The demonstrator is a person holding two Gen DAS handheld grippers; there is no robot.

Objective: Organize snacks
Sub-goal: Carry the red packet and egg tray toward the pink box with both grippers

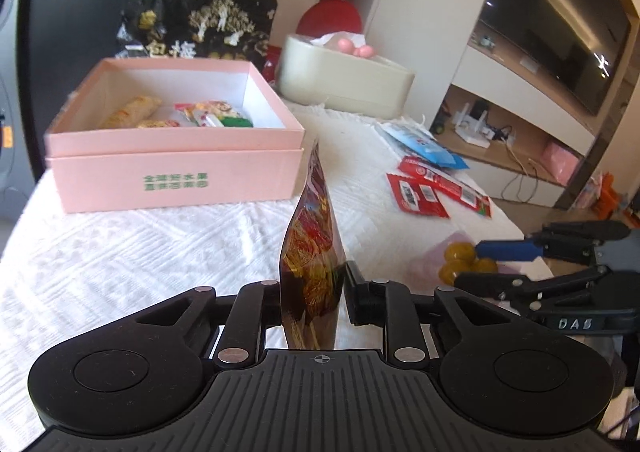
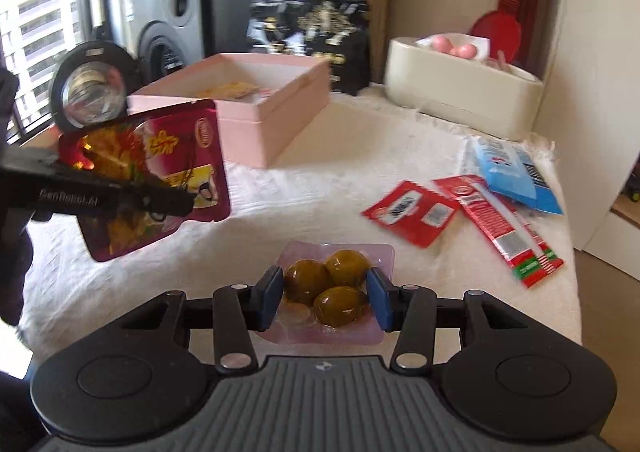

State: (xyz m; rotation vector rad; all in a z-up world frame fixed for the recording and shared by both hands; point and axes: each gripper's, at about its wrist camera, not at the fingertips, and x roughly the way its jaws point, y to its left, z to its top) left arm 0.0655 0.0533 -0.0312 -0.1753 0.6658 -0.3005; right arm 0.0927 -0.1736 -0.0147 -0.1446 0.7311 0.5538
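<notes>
Snacks (image 2: 416,212) lie scattered on white textured tablecloth (image 1: 120,252) near TV (image 1: 560,52).

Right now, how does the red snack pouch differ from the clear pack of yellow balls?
The red snack pouch is opaque and printed, held in the air by the left tongs. The clear pack of yellow balls shows its contents and lies on the white cloth between the right tongs. Both remain outside the pink box.

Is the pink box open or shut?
Open. The pink box has no lid on top, and both views show snack packets lying inside it.
</notes>
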